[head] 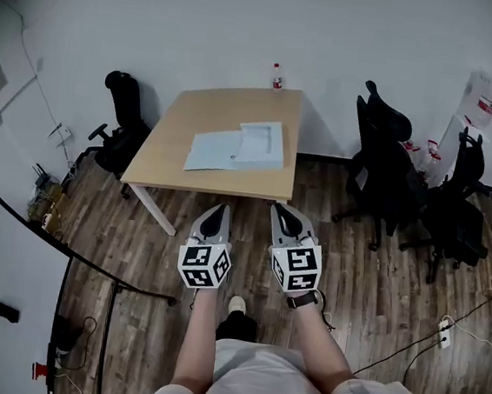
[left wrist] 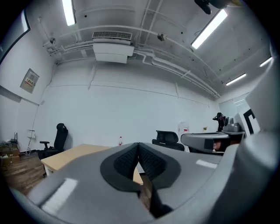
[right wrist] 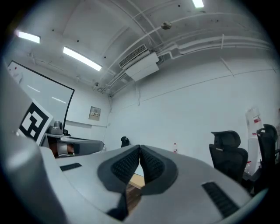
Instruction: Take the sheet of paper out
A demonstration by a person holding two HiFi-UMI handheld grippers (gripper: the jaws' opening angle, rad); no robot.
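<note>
Approach stage, before any contact with the work. Nearest the onlooker, the person stands on the wooden floor point(head: 368, 283) and holds both tools out level, side by side. The left tongs point(head: 220, 208) are fully closed, pad against pad, with nothing between them, as the left gripper view confirms point(left wrist: 138, 145). The right tongs point(head: 278, 209) are likewise closed and empty point(right wrist: 140, 148). Neither touches anything. Beyond them, well apart, stands the wooden counter point(head: 167, 162). On it lies a pale blue folder point(head: 209, 151), seemingly open, with the sheet of paper point(head: 262, 141) on its right half; whether the sheet sits under a clear cover is too small to tell. A small bottle point(head: 277, 76) stands at the counter's far edge by the wall, and black office chairs point(head: 381, 162) flank the counter. Judged next: step up to the counter, open one pair of tongs, and probably steady the folder with the other while a free edge of the sheet is pinched and drawn out.
</note>
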